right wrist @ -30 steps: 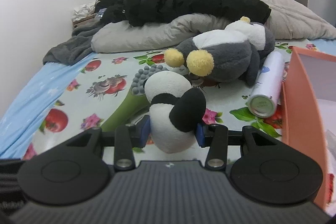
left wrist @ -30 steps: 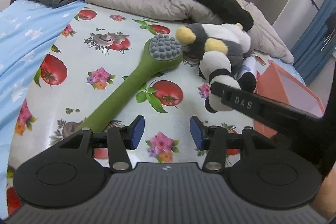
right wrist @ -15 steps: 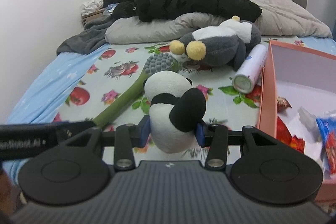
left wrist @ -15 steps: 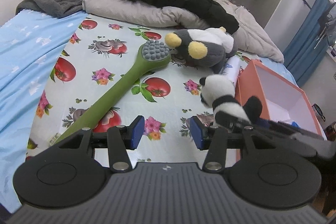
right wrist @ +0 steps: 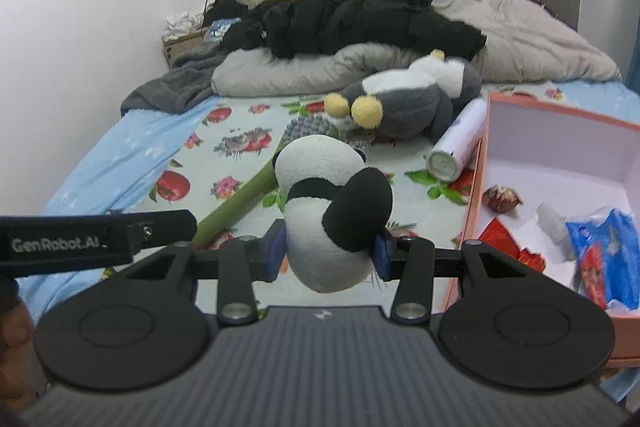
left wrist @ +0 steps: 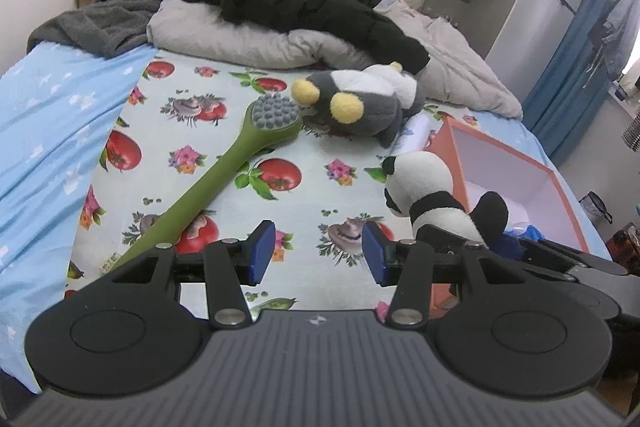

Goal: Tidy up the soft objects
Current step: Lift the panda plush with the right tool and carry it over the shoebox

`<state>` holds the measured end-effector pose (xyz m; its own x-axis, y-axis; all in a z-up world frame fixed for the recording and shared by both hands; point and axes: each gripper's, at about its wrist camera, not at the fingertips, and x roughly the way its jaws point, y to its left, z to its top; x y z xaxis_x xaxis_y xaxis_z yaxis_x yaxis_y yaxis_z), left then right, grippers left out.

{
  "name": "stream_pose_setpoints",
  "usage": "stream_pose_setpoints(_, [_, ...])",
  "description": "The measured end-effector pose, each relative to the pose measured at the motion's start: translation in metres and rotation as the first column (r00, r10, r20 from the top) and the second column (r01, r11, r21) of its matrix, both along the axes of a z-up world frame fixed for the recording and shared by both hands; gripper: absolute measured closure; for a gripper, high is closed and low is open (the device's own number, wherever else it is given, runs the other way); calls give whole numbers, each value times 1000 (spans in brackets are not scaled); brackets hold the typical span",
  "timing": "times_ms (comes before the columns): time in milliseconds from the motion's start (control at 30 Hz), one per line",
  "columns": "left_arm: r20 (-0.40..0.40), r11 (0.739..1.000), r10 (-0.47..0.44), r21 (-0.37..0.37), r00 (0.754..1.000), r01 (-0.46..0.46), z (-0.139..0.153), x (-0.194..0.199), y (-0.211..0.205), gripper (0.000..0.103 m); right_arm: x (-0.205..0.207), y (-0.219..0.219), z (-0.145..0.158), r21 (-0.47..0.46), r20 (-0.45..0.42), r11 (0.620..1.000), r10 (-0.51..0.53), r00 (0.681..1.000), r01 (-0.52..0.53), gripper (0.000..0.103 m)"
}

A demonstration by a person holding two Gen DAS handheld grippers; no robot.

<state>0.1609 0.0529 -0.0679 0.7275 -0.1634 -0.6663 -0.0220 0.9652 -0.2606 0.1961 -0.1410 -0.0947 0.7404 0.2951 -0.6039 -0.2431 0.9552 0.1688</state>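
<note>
Two plush toys: one panda plush [right wrist: 332, 211], one grey penguin plush [left wrist: 360, 103]. One green long-handled brush [left wrist: 224, 179], one white spray can [right wrist: 456, 143], one pink box [right wrist: 560, 131]. All on a bed with a fruit-print sheet [left wrist: 192, 131]. In the box: one blue packet [right wrist: 604, 247], red wrappers, one small round brownish item; the rest is too small to tell.

Right tongs [right wrist: 328, 255]: closed partway around the panda plush, both blue pads [right wrist: 276, 255] pressed into its white body. The panda sits held above the sheet, head forward of the tongs, one black limb toward the right pad. The pink box lies just right of these tongs, its open top facing up. The spray can lies ahead and right, touching the box wall. The penguin plush lies ahead, beyond the panda, on its side. The brush handle runs ahead-left under the panda.

Left tongs [left wrist: 318, 255]: wide open, holding nothing, blue pads [left wrist: 262, 253] well apart, hanging over the sheet. The brush handle passes just left of the left pad; whether it touches I cannot tell. The brush head lies ahead, just beside the penguin's yellow feet. The held panda appears right of these tongs, near the box corner. The piled dark and grey bedding [left wrist: 280, 11] lies far ahead.
</note>
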Motion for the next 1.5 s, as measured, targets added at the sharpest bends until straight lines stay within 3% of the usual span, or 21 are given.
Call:
stream_pose_setpoints(767, [109,994,-105,32,989,102,67,-32,-60,49,-43,-48,71,-2,147,998,-57,988,58,56])
stream_pose_setpoints(1167, [133,982,-186,44,974,182,79,-30,-104,49,-53,-99,78,0,160,985,-168,973,170,56])
stream_pose_setpoints(1500, [106,958,-286,36,952,284,77,-18,-152,49,-64,-137,78,1,139,967,-251,958,254,56])
